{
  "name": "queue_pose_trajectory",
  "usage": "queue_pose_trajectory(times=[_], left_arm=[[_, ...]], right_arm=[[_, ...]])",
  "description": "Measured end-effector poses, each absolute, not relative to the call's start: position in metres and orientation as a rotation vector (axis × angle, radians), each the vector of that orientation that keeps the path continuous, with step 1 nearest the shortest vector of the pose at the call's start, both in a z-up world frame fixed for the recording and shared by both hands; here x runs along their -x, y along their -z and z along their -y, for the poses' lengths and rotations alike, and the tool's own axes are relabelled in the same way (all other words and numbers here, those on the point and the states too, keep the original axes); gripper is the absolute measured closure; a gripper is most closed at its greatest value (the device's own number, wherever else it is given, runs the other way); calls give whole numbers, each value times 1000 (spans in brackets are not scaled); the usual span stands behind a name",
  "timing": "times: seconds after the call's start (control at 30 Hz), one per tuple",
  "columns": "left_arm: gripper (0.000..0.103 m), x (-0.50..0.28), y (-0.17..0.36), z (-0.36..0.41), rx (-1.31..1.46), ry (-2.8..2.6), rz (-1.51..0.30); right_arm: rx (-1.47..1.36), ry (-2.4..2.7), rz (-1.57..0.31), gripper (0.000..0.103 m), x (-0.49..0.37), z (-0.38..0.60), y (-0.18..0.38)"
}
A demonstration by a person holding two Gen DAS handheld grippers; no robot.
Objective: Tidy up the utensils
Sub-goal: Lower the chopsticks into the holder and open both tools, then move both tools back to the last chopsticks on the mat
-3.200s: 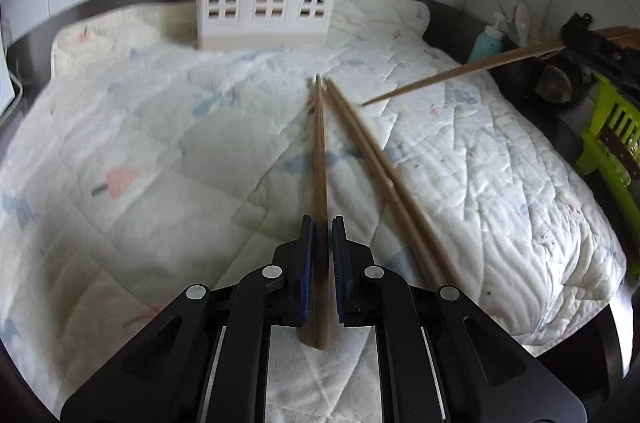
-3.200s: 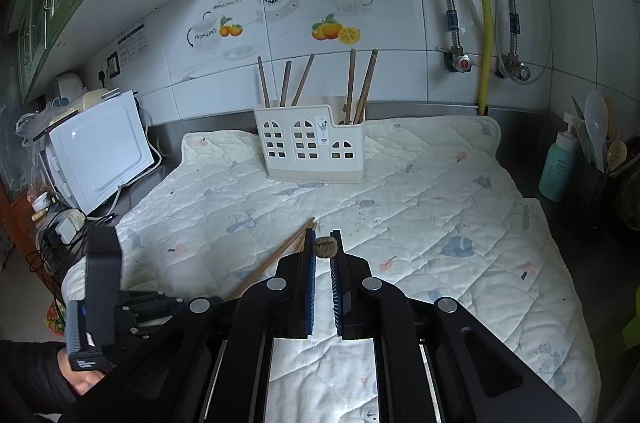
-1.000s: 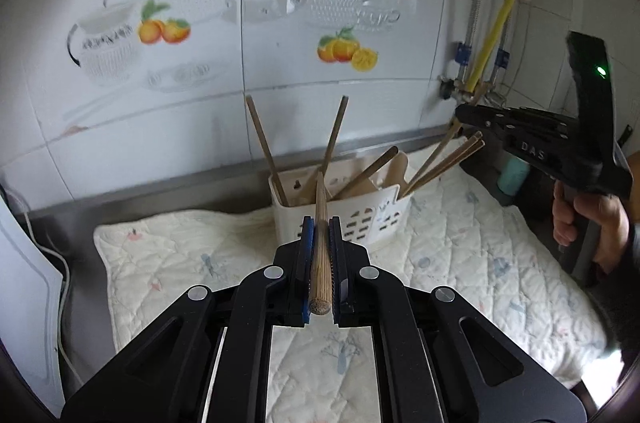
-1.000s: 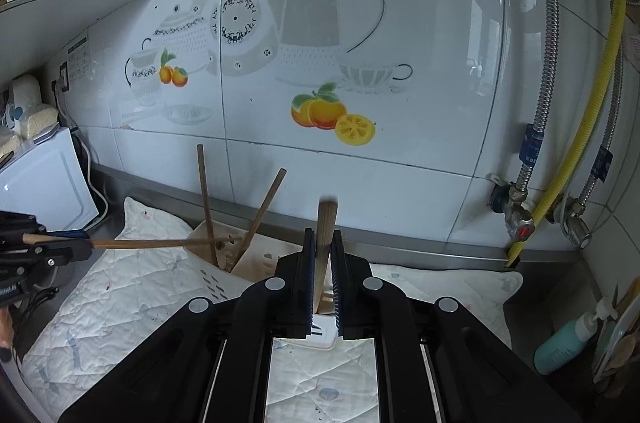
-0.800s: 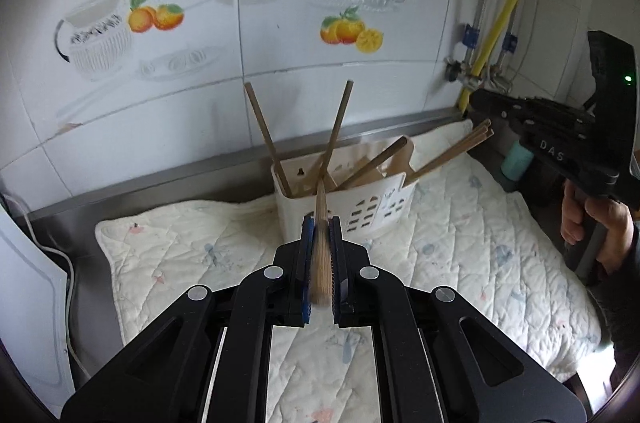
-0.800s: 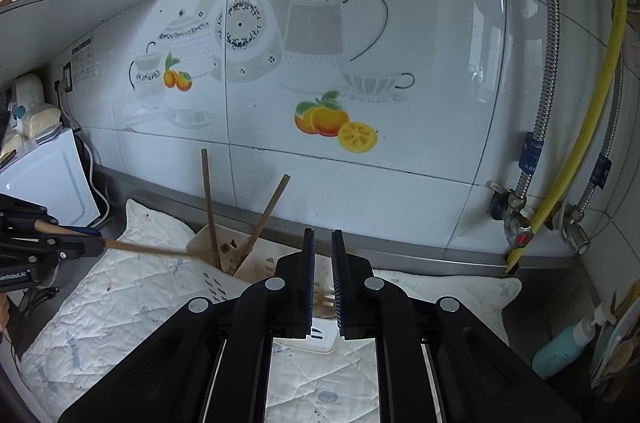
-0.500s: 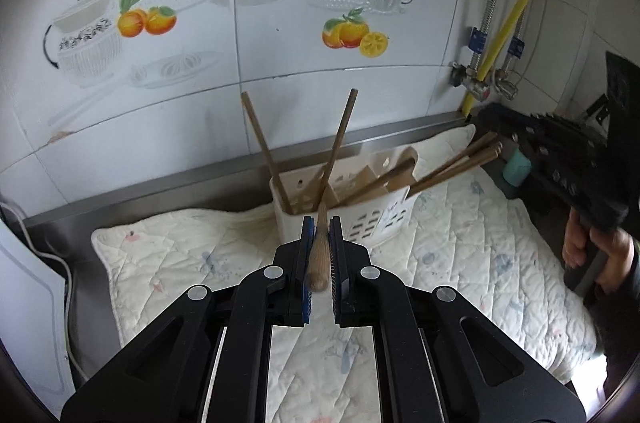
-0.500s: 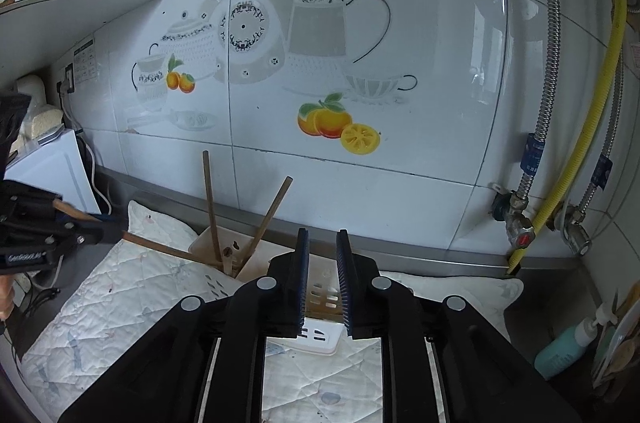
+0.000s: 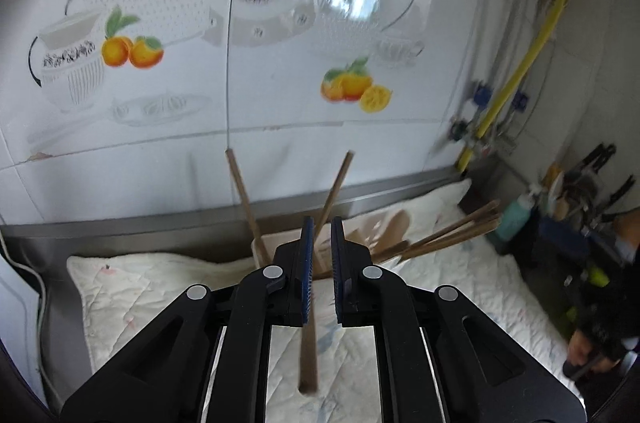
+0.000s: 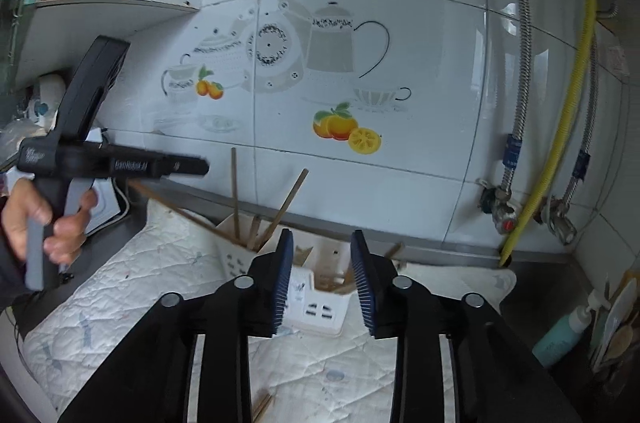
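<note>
A chopstick (image 9: pixel 309 355) is seen between the pads of the left gripper (image 9: pixel 320 255), jaws slightly parted, grip not clearly confirmed; its tip points into the white utensil holder (image 10: pixel 316 299). The right gripper (image 10: pixel 322 279), just above the holder, has just been opening; nothing lies between its jaws.

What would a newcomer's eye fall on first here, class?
Probably the painted oranges on the white wall tiles, with a yellow hose at the right. Below, a white utensil holder bristling with chopsticks stands on the quilted cloth, and one chopstick lies between the jaws of the left tool.
</note>
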State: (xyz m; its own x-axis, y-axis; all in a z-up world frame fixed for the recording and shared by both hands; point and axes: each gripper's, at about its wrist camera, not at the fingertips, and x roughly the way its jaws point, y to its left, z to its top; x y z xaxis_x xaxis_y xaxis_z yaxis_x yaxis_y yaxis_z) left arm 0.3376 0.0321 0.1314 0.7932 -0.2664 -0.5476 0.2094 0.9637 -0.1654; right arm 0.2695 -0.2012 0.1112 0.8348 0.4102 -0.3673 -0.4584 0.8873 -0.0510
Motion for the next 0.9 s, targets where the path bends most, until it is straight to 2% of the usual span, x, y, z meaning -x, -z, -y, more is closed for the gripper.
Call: queue_pose_trajectory(times=[0.07, 0.13, 0.17, 0.37, 0.5, 0.8, 0.9], left_arm=[[89, -326, -136, -34, 92, 259, -557], [71, -309, -141, -38, 86, 256, -508], [68, -300, -143, -40, 84, 256, -482], [68, -258, -140, -44, 34, 238, -404], [69, -249, -122, -46, 35, 220, -416], [96, -267, -112, -50, 84, 217, -425], [97, -271, -116, -50, 79, 209, -427]], right_arm=[[138, -465, -350, 72, -259, 205, -106], [132, -472, -345, 71, -250, 209, -101], [120, -483, -348, 70, -244, 211, -97], [88, -496, -376, 70, -217, 218, -69], [70, -504, -410, 70, -202, 218, -48], [95, -509, -428, 70, -194, 209, -38], [89, -512, -421, 70, -194, 209, -39]])
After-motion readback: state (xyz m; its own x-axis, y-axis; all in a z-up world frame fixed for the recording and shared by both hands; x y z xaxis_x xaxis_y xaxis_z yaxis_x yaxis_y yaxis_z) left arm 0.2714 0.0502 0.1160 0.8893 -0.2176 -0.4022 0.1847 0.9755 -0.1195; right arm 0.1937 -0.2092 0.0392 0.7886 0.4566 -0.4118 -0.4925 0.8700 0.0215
